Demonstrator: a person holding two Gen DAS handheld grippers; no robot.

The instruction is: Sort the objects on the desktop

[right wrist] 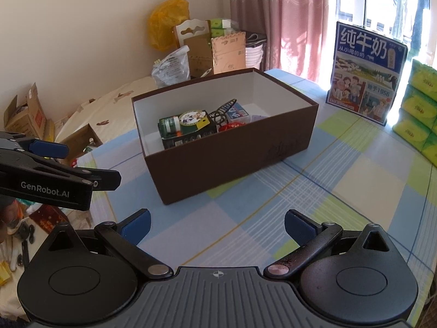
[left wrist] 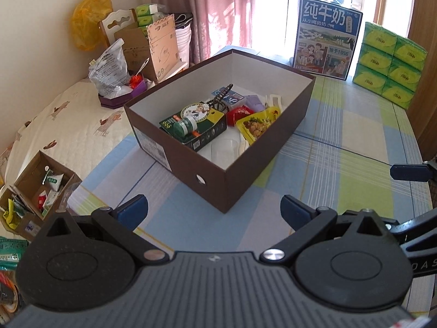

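Note:
A brown shoebox (left wrist: 191, 161) (right wrist: 232, 158) with a white inside stands on the checked tablecloth. In it lie a green and black pack (left wrist: 196, 121) (right wrist: 185, 125), a small green bottle (left wrist: 185, 127), a yellow snack bag (left wrist: 258, 123), a red packet (left wrist: 239, 113), a dark hair clip (left wrist: 222, 95) (right wrist: 224, 110) and a clear cup (left wrist: 224, 150). My left gripper (left wrist: 214, 209) hovers open in front of the box's near corner, nothing between its fingers. My right gripper (right wrist: 217, 225) is open and empty too, short of the box's long side. The left gripper (right wrist: 52, 147) shows at the right wrist view's left edge.
A blue milk carton (left wrist: 326, 38) (right wrist: 366, 73) and stacked green tissue packs (left wrist: 390, 63) (right wrist: 418, 109) stand at the table's far right. Left of the table are a quilted bed (left wrist: 68, 125), an open cardboard box of oddments (left wrist: 35, 188) and piled cartons and bags (left wrist: 131, 54).

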